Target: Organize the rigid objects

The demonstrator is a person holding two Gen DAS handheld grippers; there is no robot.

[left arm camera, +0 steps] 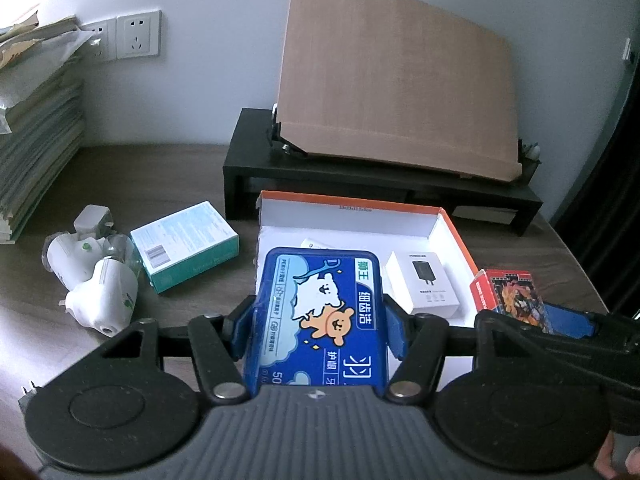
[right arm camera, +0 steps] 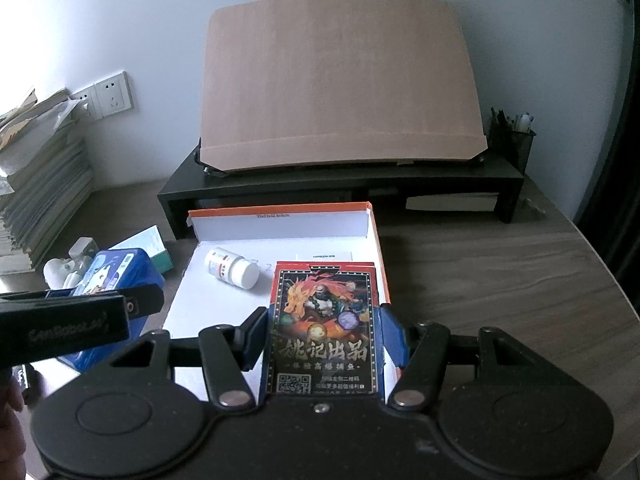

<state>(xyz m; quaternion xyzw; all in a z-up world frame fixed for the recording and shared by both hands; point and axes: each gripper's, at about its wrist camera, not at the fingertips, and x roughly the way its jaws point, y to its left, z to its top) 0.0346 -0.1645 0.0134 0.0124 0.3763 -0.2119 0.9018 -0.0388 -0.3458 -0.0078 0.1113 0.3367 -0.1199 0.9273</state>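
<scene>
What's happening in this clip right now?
A person is packing small items into an orange-edged box. The left gripper clamps a blue floss box and the right gripper a card pack, both over the box. A pill bottle and charger box lie inside.

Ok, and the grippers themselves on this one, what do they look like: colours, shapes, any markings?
Both are matte black linkage grippers with two round discs at the base, silver pivot rivets and blue finger pads. The left gripper has a ribbed grey centre plate; the right gripper has a plain black one. From the right wrist view, the left unit's black side carries pale lettering, too blurred to read. No cables show.
</scene>
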